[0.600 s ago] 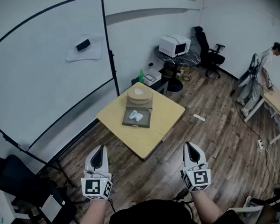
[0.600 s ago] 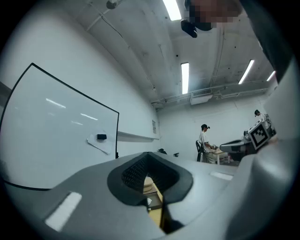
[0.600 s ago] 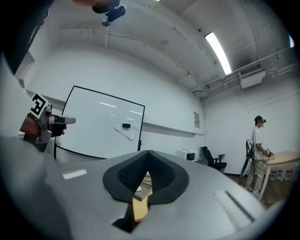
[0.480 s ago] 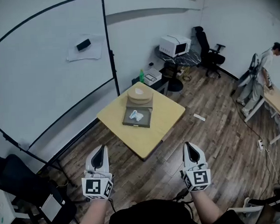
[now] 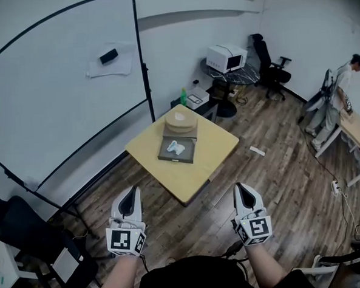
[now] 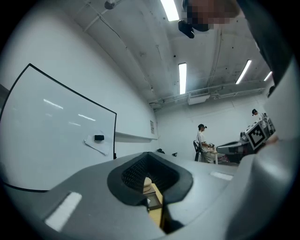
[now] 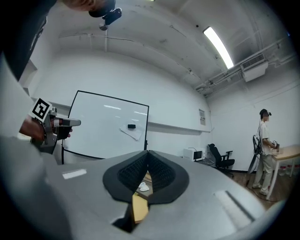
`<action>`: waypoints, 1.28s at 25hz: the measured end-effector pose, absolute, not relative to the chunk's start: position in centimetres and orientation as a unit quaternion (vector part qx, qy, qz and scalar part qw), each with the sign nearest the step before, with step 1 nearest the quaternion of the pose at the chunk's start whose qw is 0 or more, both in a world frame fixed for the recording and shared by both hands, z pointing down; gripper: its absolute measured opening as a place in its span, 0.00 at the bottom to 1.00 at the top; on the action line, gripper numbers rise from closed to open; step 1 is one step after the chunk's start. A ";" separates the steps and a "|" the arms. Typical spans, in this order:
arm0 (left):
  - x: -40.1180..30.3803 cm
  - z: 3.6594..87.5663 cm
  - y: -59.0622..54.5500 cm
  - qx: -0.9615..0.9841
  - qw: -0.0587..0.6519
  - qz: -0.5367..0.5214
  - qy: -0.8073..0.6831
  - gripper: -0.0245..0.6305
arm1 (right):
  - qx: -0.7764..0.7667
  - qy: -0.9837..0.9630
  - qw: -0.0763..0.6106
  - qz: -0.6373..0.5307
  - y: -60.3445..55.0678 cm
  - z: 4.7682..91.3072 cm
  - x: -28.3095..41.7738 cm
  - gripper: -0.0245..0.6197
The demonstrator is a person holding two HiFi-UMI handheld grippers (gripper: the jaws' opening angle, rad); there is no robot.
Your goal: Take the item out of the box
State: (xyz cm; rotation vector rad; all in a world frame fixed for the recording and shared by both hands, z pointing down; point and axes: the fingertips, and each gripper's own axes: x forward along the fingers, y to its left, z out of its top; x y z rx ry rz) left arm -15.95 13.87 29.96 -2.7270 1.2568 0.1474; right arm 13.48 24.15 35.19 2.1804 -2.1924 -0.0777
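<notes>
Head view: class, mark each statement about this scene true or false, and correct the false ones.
1. The white item lies in the box on the yellow table. True.
2. The right tool grips the item. False: its jaws are shut on nothing, short of the table.
3. The microwave stands on the yellow table. False: it stands on a small dark table by the far wall.
4. A person stands at the right side of the room. True.
</notes>
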 end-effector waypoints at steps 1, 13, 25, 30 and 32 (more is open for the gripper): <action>-15.9 29.9 13.9 -0.905 0.067 0.049 0.417 0.04 | 0.697 -0.716 0.025 -0.023 24.1 35.4 13.3 0.05; -14.2 30.3 14.2 -0.902 0.072 0.043 0.423 0.04 | 0.637 -0.768 0.055 -0.040 22.7 34.3 12.6 0.97; -10.8 32.3 14.9 -0.888 0.085 0.021 0.452 0.04 | 0.603 -0.797 0.028 -0.025 21.5 37.7 15.2 0.97; -10.1 32.9 12.2 -0.887 0.080 0.013 0.455 0.04 | 0.608 -0.793 0.027 -0.019 18.6 37.6 16.0 0.97; -10.0 33.3 10.4 -0.888 0.075 0.014 0.454 0.04 | 0.604 -0.796 0.022 -0.015 16.5 37.9 16.0 0.97</action>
